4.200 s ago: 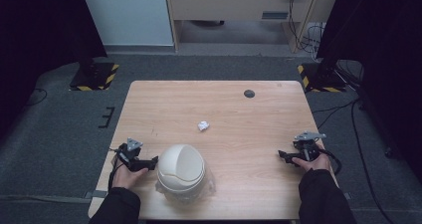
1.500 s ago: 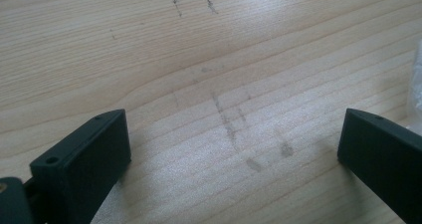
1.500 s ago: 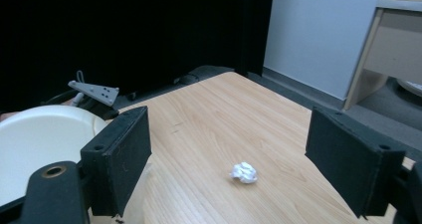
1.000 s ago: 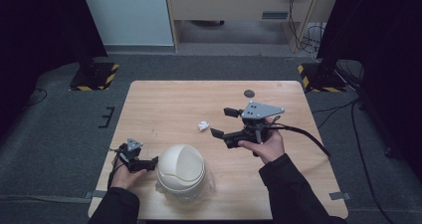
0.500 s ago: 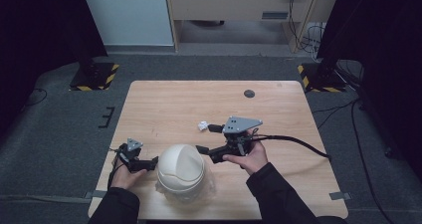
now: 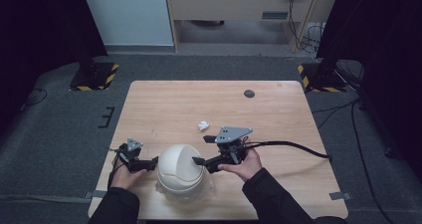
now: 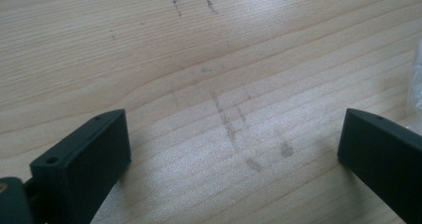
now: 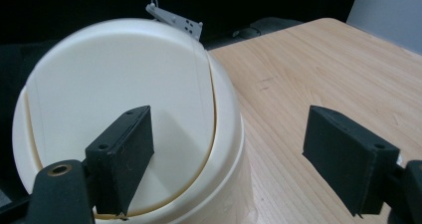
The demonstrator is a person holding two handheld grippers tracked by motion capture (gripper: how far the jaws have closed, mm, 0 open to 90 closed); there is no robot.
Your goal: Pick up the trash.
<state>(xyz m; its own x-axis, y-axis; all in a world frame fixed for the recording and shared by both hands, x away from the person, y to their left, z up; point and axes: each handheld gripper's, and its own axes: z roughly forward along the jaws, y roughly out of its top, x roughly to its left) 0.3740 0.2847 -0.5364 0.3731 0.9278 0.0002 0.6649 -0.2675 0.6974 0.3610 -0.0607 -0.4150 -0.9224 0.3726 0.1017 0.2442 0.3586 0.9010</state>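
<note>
A white domed bin (image 6: 180,167) with a swing lid stands near the table's front edge. My left gripper (image 6: 149,163) rests open just left of the bin; in the left gripper view its jaws (image 7: 234,129) frame bare wood. My right gripper (image 6: 201,149) is open at the bin's right side, with one jaw over the lid's edge and the other out toward the table. In the right gripper view the bin's lid (image 8: 124,114) lies close under the open gripper (image 8: 229,129). A small crumpled white paper ball (image 6: 203,126) lies just beyond the right gripper.
The wooden table (image 6: 278,114) has a small dark disc (image 6: 249,93) near its far edge. The right gripper's black cable (image 6: 293,145) trails to the right across the table. A thin pale plastic edge (image 7: 415,79) shows by the left gripper.
My right gripper has moved from mid-table, past the paper ball, leftward and nearer to the bin's right side. The left gripper and bin have not moved.
</note>
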